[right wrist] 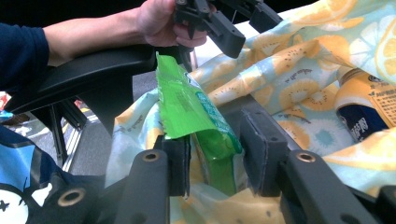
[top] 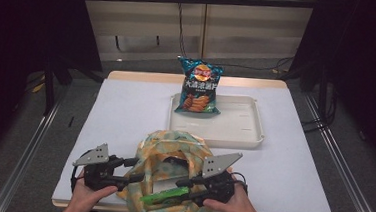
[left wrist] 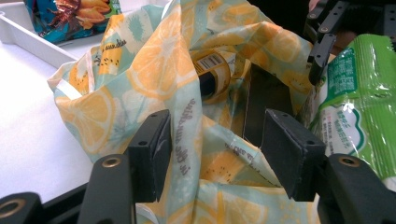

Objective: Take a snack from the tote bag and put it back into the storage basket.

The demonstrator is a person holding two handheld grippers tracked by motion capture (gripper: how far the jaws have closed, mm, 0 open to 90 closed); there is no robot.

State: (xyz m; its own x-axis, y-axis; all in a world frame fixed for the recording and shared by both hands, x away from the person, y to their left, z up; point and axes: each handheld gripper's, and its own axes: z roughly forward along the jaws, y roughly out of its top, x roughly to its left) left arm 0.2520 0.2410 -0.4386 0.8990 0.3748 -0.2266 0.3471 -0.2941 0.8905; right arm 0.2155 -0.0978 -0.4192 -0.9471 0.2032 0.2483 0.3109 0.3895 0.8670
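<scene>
Green packet going into the fruit-print bag at the near edge of the worktop

The right gripper [top: 186,188] jaws are clamped on the green packet [right wrist: 196,121], holding it over the mouth of the fruit-print bag [top: 170,152] (a yellow can [left wrist: 212,74] already lies inside). The left gripper [top: 132,171] jaws pinch the bag's rim cloth, keeping it open. Farther back, a bag of crisps [top: 199,86] leans in the white tray [top: 244,132].

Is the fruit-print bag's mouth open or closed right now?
Open. The bag gapes upward in the high view, and the left gripper view looks past its rim to a can lying inside.
</scene>
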